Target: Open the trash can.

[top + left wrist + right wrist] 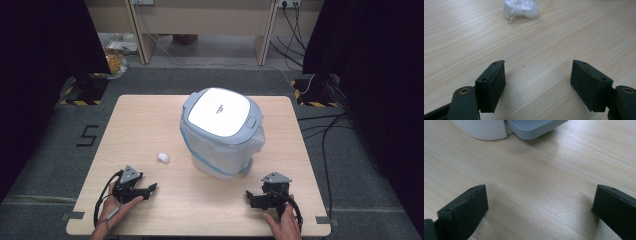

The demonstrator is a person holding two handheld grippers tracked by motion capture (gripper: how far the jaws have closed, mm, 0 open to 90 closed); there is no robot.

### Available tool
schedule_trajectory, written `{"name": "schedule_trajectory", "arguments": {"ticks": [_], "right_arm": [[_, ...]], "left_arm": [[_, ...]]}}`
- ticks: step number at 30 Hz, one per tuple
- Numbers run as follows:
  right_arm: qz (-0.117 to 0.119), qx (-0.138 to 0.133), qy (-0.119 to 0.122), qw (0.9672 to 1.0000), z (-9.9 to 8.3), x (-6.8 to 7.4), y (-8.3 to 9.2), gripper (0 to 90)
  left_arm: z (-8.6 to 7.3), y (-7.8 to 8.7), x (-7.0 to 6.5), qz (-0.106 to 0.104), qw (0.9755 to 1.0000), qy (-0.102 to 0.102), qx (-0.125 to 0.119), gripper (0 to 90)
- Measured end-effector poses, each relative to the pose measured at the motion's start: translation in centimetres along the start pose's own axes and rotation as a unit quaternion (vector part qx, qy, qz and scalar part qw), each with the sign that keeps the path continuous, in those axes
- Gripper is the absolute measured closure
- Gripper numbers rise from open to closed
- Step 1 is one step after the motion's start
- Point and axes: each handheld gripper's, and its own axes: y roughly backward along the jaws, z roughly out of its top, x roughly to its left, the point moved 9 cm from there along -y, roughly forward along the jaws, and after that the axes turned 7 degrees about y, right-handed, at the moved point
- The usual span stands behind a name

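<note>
A white pedal bin (220,135) with a grey-rimmed shut lid and a plastic liner stands in the middle of the wooden table (150,120). Its base and grey pedal (534,127) lie just ahead of my right gripper (539,207), whose jaws are wide open over bare wood. A small crumpled white wad (163,158) lies left of the bin. In the left gripper view the wad (521,9) sits ahead of my left gripper (537,82), open with nothing between its jaws. Both grippers, left (150,190) and right (250,197), rest low near the table's front edge.
Dark curtains flank the table. Cables run over the floor at the right, and stands with striped bases sit at the far corners. A desk frame stands behind the table, with a bag on the floor at the back left.
</note>
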Motion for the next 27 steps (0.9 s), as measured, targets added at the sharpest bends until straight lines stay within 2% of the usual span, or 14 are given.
{"name": "schedule_trajectory", "arguments": {"ticks": [10, 11, 13, 14, 15, 16, 18, 23, 27], "right_arm": [[-0.001, -0.002, -0.004, 1.0000, 0.1, 0.1, 0.0, 1.8], [-0.002, -0.004, -0.004, 1.0000, 0.1, 0.1, 0.1, 4.5], [0.001, -0.009, -0.002, 1.0000, 0.2, -0.1, 0.3, 19.0], [0.008, -0.016, -0.003, 0.9998, 0.4, -0.2, 0.5, 22.3], [0.012, -0.024, -0.007, 0.9996, 0.7, -0.4, 0.6, 17.6], [0.009, -0.030, -0.010, 0.9994, 0.9, -0.7, 0.8, 13.8], [-0.003, -0.048, -0.011, 0.9988, 1.5, -1.4, 1.3, 17.0], [-0.019, -0.095, -0.031, 0.9948, 3.5, -3.4, 2.1, 16.3], [-0.031, -0.106, -0.032, 0.9933, 4.8, -4.5, 1.9, 17.3]], "left_arm": [[0.2, -0.2, -0.7, 0.003, 1.0000, -0.003, -0.001, 26.8], [0.4, -0.2, -1.0, 0.004, 1.0000, -0.006, -0.006, 26.7], [1.0, 0.0, -1.6, 0.002, 0.9998, -0.006, -0.021, 26.6], [1.4, 0.0, -1.9, 0.000, 0.9996, -0.005, -0.029, 26.5], [1.8, 0.1, -2.2, -0.004, 0.9994, -0.005, -0.035, 26.5], [2.1, 0.2, -2.5, -0.007, 0.9992, -0.003, -0.040, 26.3], [2.8, 0.2, -3.0, -0.010, 0.9987, -0.007, -0.049, 26.3], [3.8, -0.2, -3.9, -0.010, 0.9984, -0.010, -0.055, 26.3], [4.0, -0.3, -4.3, -0.011, 0.9983, -0.009, -0.057, 26.3]]}}
